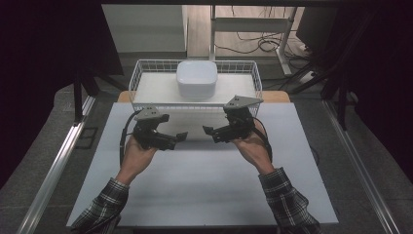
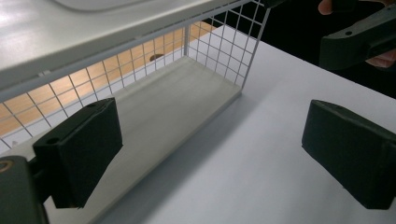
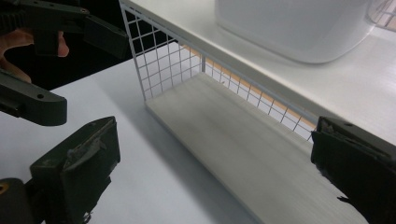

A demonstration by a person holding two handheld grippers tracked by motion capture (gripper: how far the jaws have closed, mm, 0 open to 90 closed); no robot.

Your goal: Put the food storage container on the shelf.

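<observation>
Basket (image 1: 137, 73) of white wire stands at the far edge of the desk (image 1: 195, 185), and a white bowl (image 1: 196, 78) rests on the shelf (image 1: 156, 87) inside it, near the middle and toward the back. Both hands sit just in front of its near wall, with nothing between them and the wire.

On the left, the left tool (image 1: 181, 137) points inward toward the centre, its jaws apart and empty; in the left gripper view the two black pads (image 2: 81, 149) frame bare desk and the lower board (image 2: 177, 102) of the basket. On the right, the right tool (image 1: 208, 131) mirrors it, jaws also spread wide with nothing between them, and the right gripper view looks past its pads (image 3: 79, 163) at the same board and the bowl (image 3: 289, 25) above.

As a judgement, the work has barely begun: nothing is gripped, the bowl sits untouched in the basket, and the reach in, the grasp and the lift are all left to do.
</observation>
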